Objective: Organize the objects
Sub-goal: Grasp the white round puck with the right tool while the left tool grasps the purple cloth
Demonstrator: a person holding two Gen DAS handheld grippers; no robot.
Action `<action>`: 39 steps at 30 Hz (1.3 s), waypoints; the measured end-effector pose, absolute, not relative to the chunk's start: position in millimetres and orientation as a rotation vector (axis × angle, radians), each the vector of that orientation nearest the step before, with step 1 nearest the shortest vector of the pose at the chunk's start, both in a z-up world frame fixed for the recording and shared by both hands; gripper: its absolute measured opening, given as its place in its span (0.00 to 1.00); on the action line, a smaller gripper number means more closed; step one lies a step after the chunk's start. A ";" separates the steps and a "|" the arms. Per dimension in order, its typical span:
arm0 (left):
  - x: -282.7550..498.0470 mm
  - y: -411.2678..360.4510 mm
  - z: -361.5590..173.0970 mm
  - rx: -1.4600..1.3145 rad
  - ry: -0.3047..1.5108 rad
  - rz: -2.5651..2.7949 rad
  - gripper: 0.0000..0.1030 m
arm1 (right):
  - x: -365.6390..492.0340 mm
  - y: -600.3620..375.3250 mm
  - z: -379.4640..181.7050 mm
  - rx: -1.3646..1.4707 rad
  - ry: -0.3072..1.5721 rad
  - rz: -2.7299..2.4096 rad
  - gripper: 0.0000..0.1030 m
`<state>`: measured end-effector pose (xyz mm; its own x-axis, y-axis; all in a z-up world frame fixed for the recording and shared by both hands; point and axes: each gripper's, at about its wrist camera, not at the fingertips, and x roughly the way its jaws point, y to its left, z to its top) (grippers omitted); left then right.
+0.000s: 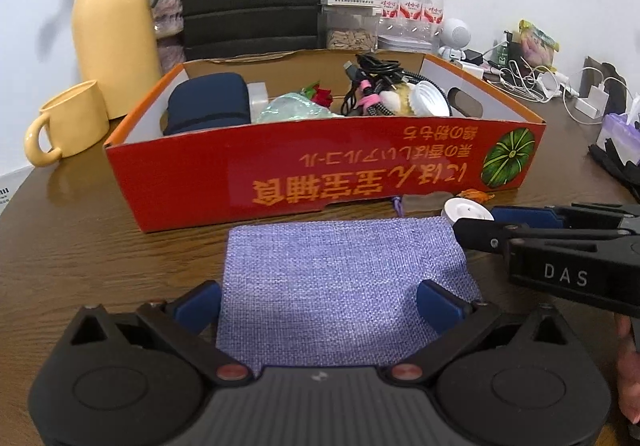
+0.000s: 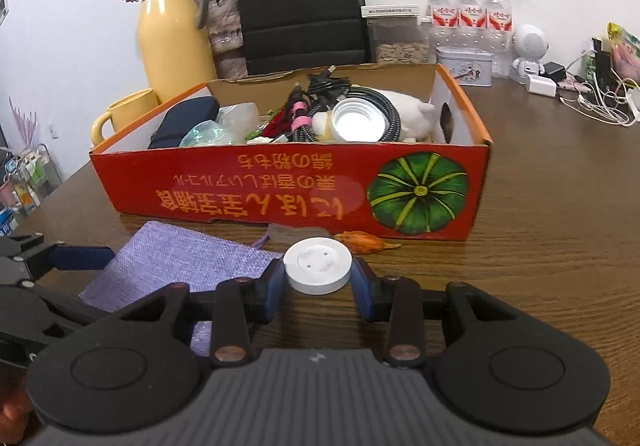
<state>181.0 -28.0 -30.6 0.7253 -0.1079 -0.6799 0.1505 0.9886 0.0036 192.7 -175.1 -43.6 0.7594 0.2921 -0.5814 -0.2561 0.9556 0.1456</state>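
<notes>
A flat purple cloth pouch [image 1: 340, 278] lies on the wooden table in front of a red cardboard box [image 1: 320, 174]. My left gripper [image 1: 318, 304] stands open and wide at the pouch's near end: the left pad is at its edge, the right pad over it. A blue finger [image 2: 80, 258] of that gripper shows beside the pouch [image 2: 180, 266] in the right wrist view. My right gripper [image 2: 318, 274] is shut on a white round disc [image 2: 318, 266] just right of the pouch, near the box [image 2: 280, 186]. From the left wrist view, the disc [image 1: 468, 211] sits at the right gripper's [image 1: 476, 222] tips.
The box holds a dark blue case [image 1: 208, 104], tangled cables [image 1: 372, 86], a white lid [image 2: 356, 122] and other small items. A yellow thermos [image 1: 116, 30] and mug [image 1: 68, 122] stand left of it. A black paper bag, water bottles [image 2: 468, 14] and chargers [image 2: 600, 102] line the back and right.
</notes>
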 end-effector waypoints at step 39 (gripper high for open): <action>129.4 -12.7 45.7 -0.066 0.353 -0.148 0.03 | 163.5 -183.0 -21.8 0.011 0.554 0.402 0.65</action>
